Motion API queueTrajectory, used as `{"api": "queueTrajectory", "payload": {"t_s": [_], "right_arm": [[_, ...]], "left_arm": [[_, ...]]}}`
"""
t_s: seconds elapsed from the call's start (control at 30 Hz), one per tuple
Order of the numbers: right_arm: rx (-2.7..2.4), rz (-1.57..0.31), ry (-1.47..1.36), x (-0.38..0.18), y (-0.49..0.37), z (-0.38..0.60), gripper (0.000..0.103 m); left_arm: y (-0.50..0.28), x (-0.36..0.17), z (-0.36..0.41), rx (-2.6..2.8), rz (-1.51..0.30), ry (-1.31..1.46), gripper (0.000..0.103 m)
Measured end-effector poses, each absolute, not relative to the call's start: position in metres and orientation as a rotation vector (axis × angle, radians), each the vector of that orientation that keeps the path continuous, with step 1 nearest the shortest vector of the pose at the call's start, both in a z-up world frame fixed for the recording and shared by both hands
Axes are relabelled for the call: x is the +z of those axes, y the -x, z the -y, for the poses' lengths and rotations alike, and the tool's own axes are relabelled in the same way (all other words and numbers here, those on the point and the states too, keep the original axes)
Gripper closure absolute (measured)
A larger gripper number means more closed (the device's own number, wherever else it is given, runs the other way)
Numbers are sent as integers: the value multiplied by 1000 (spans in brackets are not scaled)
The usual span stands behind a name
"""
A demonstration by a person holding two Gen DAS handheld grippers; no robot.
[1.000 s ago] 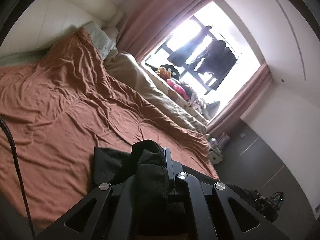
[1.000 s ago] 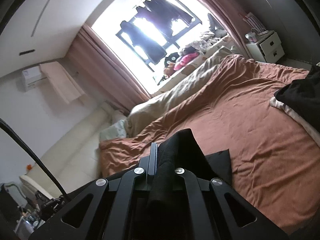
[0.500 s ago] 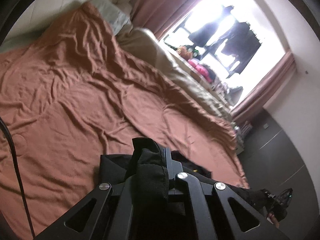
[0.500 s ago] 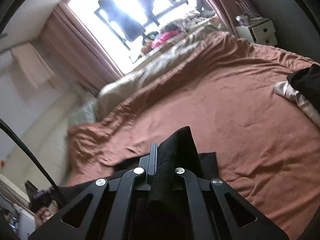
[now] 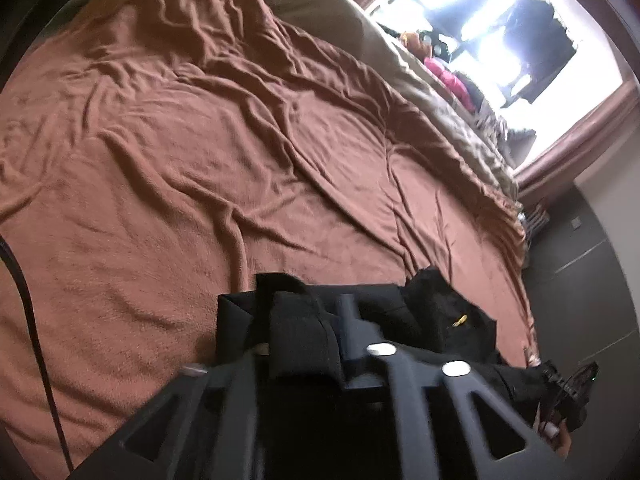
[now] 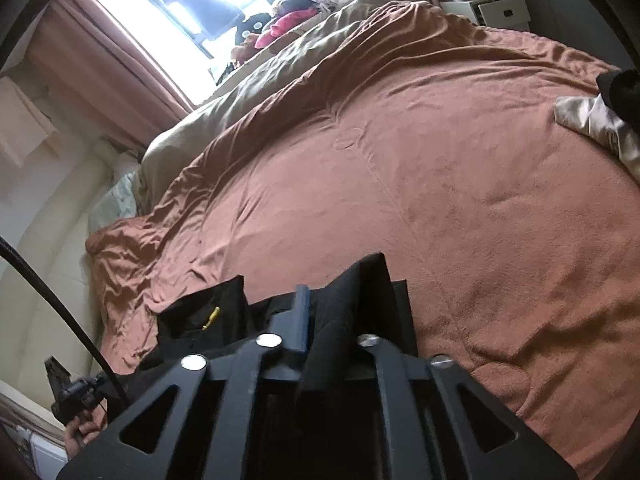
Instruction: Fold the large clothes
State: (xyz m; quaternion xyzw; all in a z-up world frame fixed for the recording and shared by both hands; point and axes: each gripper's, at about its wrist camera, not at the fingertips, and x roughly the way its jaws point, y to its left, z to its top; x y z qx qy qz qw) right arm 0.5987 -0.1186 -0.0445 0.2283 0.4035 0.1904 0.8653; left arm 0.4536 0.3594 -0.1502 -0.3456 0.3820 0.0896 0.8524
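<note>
Garment [image 5: 448, 316]: black, soft, limp, light; lies at near edge of bed [image 5: 200, 160], on brown blanket. Left gripper [image 5: 316, 320] and right gripper [image 6: 340, 308] each at one end of its raised edge; jaws of both opening, cloth between them, slack, no longer pinched. Best hold: corners or hem, thick bunched folds. Long axis seems to run gripper to gripper, along bed edge; exact shape hidden.
</note>
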Motion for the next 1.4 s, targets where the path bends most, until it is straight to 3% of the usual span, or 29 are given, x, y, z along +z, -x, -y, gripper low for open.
{"api": "queueTrajectory", "payload": {"t_s": [0.03, 0.1, 0.13, 0.17, 0.33, 0.57, 0.8, 0.93, 1.0, 1.1, 1.17, 1.23, 1.27, 1.4], "right_arm": [[399, -829, -467, -40, -596, 118, 44], [403, -782, -453, -28, -590, 117, 20], [412, -754, -438, -19, -585, 117, 20], [426, -742, -423, -15, -583, 115, 20], [415, -747, -303, 5, -566, 108, 20], [342, -827, -165, 6, -569, 98, 20], [305, -953, -75, -8, -610, 73, 20], [312, -998, -70, -18, -639, 58, 20], [325, -997, -66, -17, -651, 50, 31], [368, -1008, -79, -19, -676, 38, 47], [374, -1018, -58, -24, -689, 33, 66], [363, -1021, -57, -28, -702, 32, 91], [369, -1018, -70, -29, -705, 32, 97], [332, -946, -120, -27, -703, 43, 102]], "left_arm": [[-454, -147, -359, 175, -791, 730, 45], [-451, -137, -357, 176, -751, 713, 21], [-448, -129, -356, 188, -731, 693, 13], [-444, -121, -355, 196, -712, 676, 12], [-429, -105, -354, 210, -736, 629, 12], [-420, -129, -356, 229, -887, 531, 12], [-445, -163, -358, 219, -987, 470, 19], [-469, -180, -366, 206, -1027, 472, 36], [-481, -185, -368, 216, -1039, 448, 39], [-500, -187, -371, 232, -1031, 405, 51], [-509, -188, -372, 202, -1025, 415, 65], [-516, -187, -371, 210, -1028, 388, 92], [-520, -187, -368, 217, -1032, 355, 100], [-521, -173, -364, 238, -967, 269, 101]]}}
